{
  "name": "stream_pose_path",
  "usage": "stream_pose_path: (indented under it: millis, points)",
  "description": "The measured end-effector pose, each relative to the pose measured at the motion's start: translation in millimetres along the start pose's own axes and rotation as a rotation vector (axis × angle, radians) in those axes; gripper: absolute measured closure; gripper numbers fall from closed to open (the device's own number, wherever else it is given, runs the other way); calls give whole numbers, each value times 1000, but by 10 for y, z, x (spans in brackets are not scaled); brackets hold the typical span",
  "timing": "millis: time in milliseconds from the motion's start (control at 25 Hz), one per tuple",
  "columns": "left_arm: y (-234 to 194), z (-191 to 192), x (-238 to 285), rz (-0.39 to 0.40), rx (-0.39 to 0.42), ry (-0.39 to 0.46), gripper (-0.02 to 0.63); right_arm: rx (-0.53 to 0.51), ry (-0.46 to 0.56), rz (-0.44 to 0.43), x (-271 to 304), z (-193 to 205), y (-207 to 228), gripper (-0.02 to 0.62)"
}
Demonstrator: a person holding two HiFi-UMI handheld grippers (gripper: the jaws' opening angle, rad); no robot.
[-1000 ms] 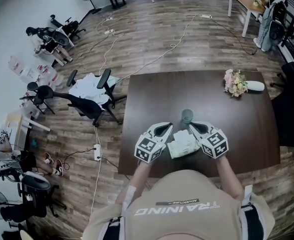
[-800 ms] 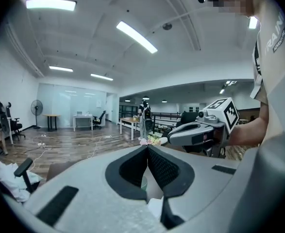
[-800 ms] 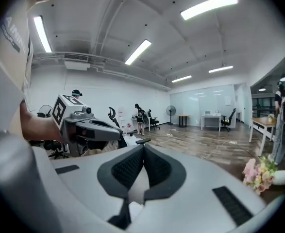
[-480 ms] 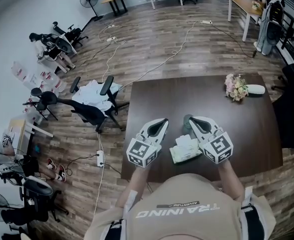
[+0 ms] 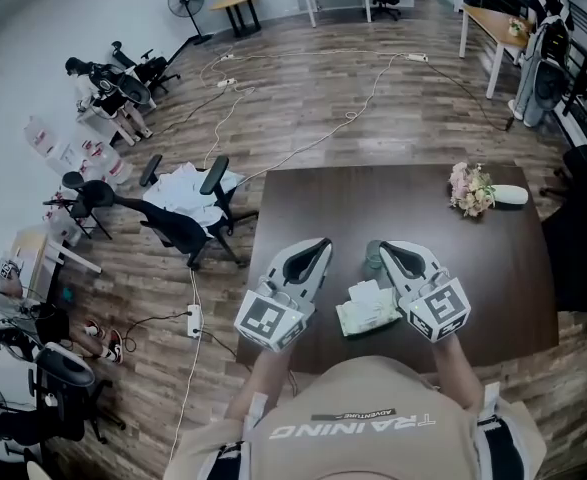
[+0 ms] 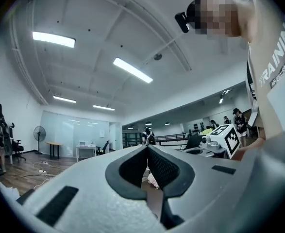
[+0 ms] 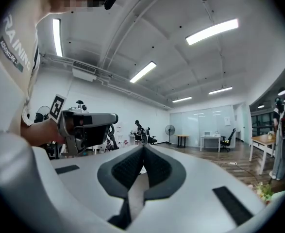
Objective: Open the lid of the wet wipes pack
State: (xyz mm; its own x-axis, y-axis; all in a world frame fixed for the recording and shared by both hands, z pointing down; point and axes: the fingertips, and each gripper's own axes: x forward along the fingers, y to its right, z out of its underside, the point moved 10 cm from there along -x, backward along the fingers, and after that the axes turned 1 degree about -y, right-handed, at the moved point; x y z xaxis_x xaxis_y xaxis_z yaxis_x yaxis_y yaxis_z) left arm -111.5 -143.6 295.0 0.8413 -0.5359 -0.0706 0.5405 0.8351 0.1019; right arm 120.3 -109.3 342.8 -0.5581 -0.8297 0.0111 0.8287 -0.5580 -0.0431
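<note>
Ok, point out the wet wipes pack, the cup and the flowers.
wet wipes pack (image 5: 363, 310), head view, middle of its top face.
cup (image 5: 371, 258), head view, visible left side beside the right tongs.
flowers (image 5: 469, 190), head view, the pink blooms.

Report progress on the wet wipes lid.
Done: nothing certain; the pale green wet wipes pack lies on the dark brown table, its lid state too small to tell. In hand: nothing; left gripper and right gripper flank the pack, both shut and empty. Left: grip the lid and lift it, if closed.
</note>
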Motion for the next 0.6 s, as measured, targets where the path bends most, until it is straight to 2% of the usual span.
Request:
stream_pose_path:
  millis: [280, 600]
  points:
    - [-77, 123, 0, -41, 21, -33, 597, -77, 16, 56, -83, -73, -22, 581]
    - [-88, 355, -31, -35, -66, -90, 597, -41, -48, 84, -159, 17, -11, 581]
